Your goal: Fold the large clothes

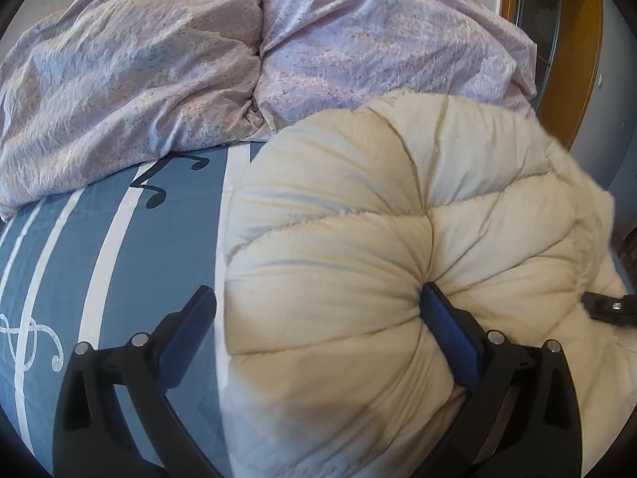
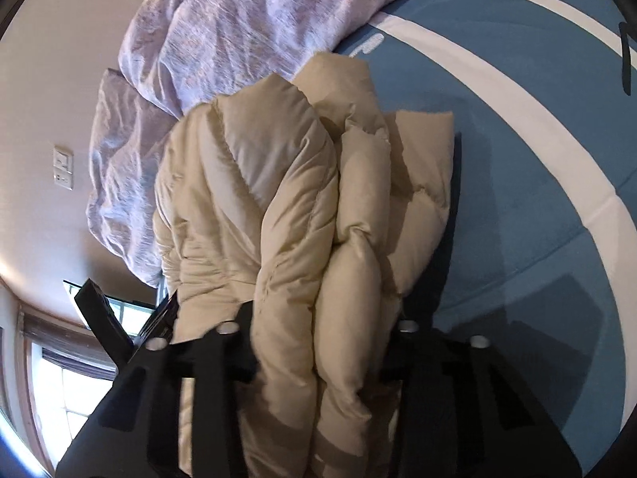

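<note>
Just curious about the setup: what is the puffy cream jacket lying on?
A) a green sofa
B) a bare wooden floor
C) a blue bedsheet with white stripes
C: the cream jacket rests on the blue bedsheet with white stripes, beside a crumpled lilac duvet.

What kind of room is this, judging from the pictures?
Most likely a bedroom: a bed with a blue sheet, a crumpled lilac duvet on it, and a cream puffer jacket being folded there.
</note>
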The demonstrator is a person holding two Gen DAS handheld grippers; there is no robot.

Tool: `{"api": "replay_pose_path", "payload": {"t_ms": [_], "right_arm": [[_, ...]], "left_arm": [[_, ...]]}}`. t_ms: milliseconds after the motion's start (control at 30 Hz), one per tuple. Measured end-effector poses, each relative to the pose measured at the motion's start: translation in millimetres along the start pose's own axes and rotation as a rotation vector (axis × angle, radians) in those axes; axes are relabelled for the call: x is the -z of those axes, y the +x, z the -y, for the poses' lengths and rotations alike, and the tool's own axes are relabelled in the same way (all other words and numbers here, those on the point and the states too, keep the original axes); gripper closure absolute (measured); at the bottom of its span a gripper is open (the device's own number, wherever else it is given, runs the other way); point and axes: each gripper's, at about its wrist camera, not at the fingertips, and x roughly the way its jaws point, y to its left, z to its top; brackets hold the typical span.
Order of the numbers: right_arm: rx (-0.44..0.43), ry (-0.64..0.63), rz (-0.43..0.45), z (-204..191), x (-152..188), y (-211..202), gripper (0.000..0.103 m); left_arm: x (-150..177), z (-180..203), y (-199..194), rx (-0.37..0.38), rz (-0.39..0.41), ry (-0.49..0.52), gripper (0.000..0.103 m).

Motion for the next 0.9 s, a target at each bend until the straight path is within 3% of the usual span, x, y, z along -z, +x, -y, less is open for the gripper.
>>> {"api": "replay_pose_path", "payload": {"t_ms": [200,500,900], "right_arm": [[0.001,-0.020,0.018,-4,-9,5,0.078],[0.004,-0.002,0.029,1,-15,7,0.078],[-0.006,0.029,0.021,4,-14,7,0.078]], "left_arm": [[2,-21,-21,0.057,-0.015,-0.012,0.002],[14,-47,-45,0.172,-0.071,-0.041,0.002],[28,-53,-18,0.293,-0.157,-0.127,0.002]]}}
